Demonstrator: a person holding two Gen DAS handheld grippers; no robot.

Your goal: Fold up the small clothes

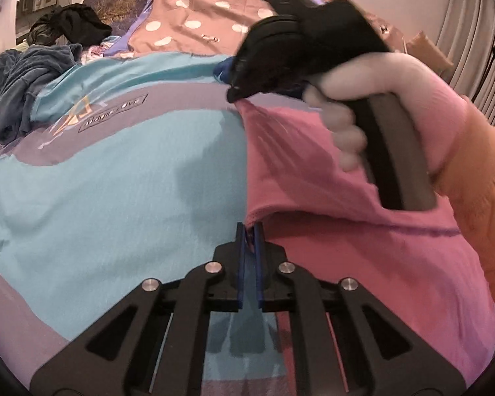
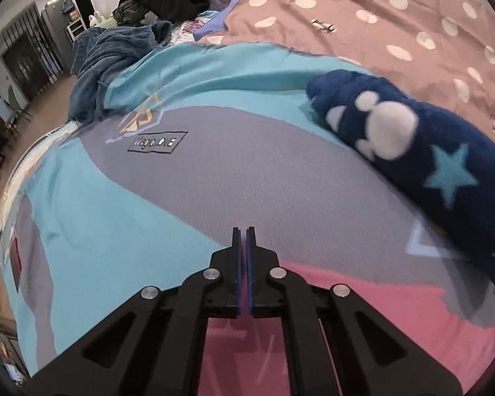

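Left gripper (image 1: 250, 231) pinches pink garment (image 1: 363, 257) edge, fingers closed. Right gripper (image 2: 243, 234) nearly closed; pinching the pink cloth in left view. Navy fleece item (image 2: 422, 165) lies beside.

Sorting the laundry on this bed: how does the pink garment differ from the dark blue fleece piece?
The pink garment is plain and thin; the blue fleece piece is fuzzy, with white paw and light blue star prints. The pink garment is pinched at an edge by the left gripper; the fleece piece lies bunched, untouched. Both rest on the blue and grey bedcover.
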